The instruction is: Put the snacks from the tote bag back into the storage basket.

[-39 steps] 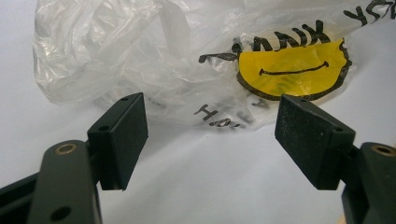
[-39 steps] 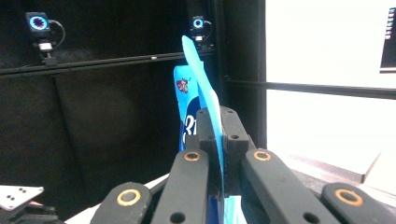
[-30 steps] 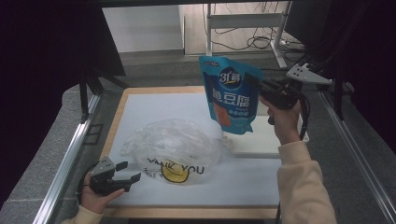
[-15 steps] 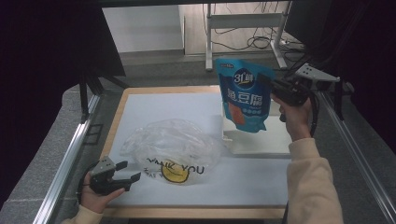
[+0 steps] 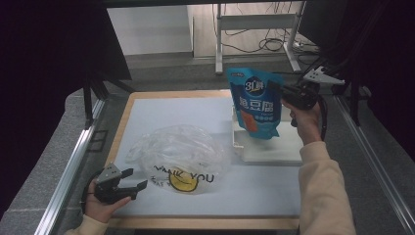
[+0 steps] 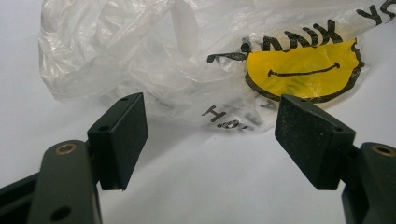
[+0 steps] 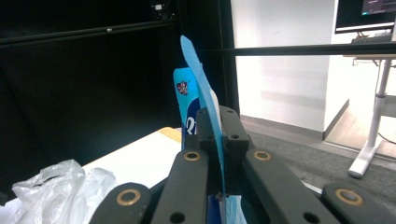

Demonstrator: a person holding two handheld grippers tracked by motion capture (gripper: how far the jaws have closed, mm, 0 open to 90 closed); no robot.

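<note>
My right claw (image 5: 283,93), clamped on the blue pouch (image 5: 256,103), carries it upper right. Next I judge the left claw (image 5: 132,183), spread apart lower left, must open the plastic bag (image 5: 178,156)

Blue pouch (image 5: 256,108) hangs upright above a white tray (image 5: 274,149).

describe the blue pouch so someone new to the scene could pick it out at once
Start at the white mat, then look to its far right side, above the white tray. The blue pouch hangs there from the right gripper, the one colourful printed pack, unlike the crumpled clear plastic bag.
</note>
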